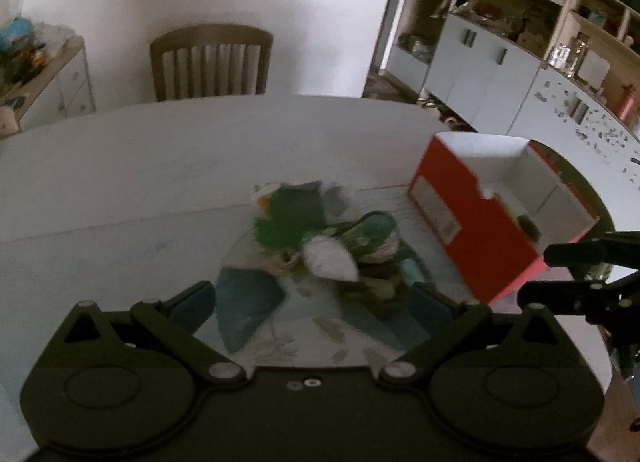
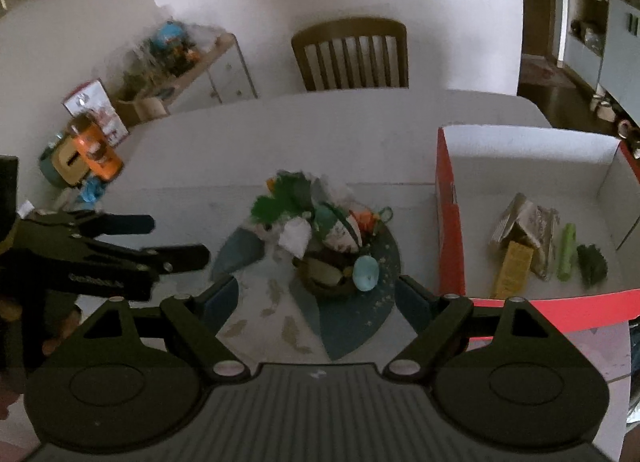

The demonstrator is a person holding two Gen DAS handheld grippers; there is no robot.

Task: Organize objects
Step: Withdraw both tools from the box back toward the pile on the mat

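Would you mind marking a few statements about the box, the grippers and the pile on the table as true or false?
1. The red box is open at the top. True.
2. The red box is empty. False: a yellow packet and a green tube lie inside.
3. The right gripper holds the blue egg. False: it is open and holds nothing.
4. The left gripper is open. True.
5. A wooden chair stands behind the table. True.
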